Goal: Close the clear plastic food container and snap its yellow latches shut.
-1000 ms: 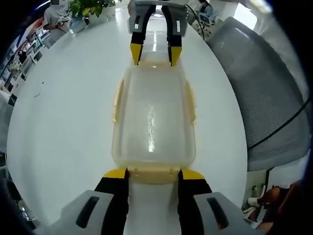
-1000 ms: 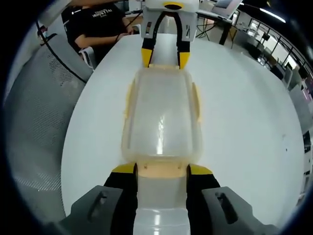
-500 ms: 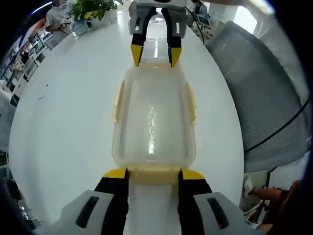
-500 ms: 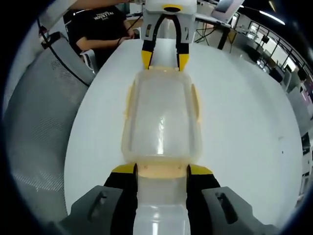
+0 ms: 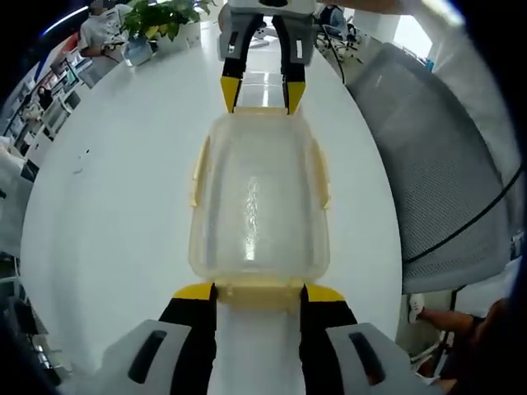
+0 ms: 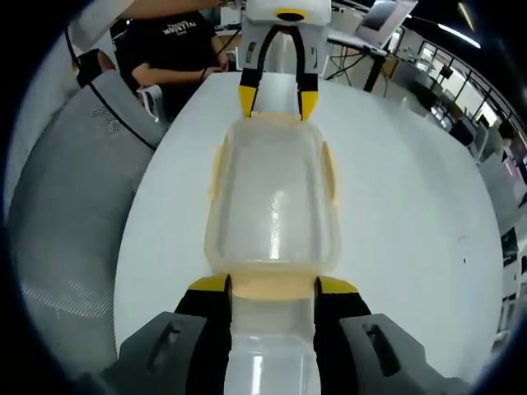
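A clear plastic container [image 5: 259, 197] with its lid on lies lengthwise between both grippers over the white table [image 5: 107, 181]. Pale yellow side latches [image 5: 198, 169] run along its long edges. My left gripper [image 5: 259, 294] holds the near yellow end latch [image 5: 259, 288] between its jaws. The right gripper [image 5: 262, 95] grips the far end. In the right gripper view the same container [image 6: 272, 197] runs from my right gripper [image 6: 274, 288], shut on its end latch [image 6: 274, 284], up to the left gripper [image 6: 273, 99].
A grey mesh chair [image 5: 445, 164] stands off the table's edge, seen also as the chair [image 6: 66, 206]. A potted plant [image 5: 156, 12] sits at the table's far end. A person in a black shirt [image 6: 173, 41] sits beyond the table [image 6: 412, 189].
The background has shifted a little in both views, so the cameras moved. The container and both grippers keep the same places relative to each other.
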### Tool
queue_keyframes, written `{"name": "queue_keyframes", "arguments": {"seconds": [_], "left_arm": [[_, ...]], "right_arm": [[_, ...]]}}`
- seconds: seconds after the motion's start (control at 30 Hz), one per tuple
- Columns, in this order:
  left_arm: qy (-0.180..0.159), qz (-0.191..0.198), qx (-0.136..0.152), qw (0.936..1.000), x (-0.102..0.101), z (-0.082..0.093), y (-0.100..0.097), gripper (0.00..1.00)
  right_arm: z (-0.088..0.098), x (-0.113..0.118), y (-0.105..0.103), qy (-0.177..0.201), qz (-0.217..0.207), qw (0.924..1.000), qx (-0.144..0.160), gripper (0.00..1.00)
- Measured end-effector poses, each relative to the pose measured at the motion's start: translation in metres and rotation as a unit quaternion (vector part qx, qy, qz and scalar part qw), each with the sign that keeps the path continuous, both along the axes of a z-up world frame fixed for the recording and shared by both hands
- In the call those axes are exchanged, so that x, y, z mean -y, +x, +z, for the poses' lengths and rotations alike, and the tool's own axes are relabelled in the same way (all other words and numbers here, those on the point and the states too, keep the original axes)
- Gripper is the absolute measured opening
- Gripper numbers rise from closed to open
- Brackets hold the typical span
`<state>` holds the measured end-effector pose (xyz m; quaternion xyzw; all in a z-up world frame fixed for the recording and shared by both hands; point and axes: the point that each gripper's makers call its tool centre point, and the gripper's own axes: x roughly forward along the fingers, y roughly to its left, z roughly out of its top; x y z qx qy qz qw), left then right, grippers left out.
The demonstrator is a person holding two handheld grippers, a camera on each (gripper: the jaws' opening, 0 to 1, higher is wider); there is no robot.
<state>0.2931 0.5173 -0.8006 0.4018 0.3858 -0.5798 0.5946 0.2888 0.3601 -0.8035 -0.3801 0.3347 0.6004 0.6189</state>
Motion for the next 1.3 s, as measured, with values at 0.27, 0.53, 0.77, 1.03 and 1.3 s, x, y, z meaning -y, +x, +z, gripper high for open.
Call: {"name": "queue_keyframes", "arguments": {"seconds": [0.27,0.53,0.77,1.03,1.3], "left_arm": [[0.001,0.004,0.006,1.0000,0.004,0.011,-0.005,0.34],[0.003,0.003,0.010,0.9999,0.011,0.015,-0.009,0.34],[0.001,0.002,0.009,1.0000,0.019,0.020,-0.011,0.34],[0.000,0.001,0.008,1.0000,0.030,0.028,-0.011,0.34],[-0.004,-0.003,0.010,0.9999,0.052,0.033,-0.010,0.34]], "right_arm": [[0.011,0.004,-0.004,0.002,0.004,1.0000,0.008,0.35],[0.016,0.011,-0.008,-0.001,0.005,0.9999,0.009,0.35],[0.020,0.017,-0.010,-0.001,0.003,1.0000,0.007,0.35],[0.027,0.030,-0.010,-0.002,0.002,1.0000,0.007,0.35],[0.036,0.053,-0.011,-0.004,-0.003,0.9999,0.010,0.35]]}}
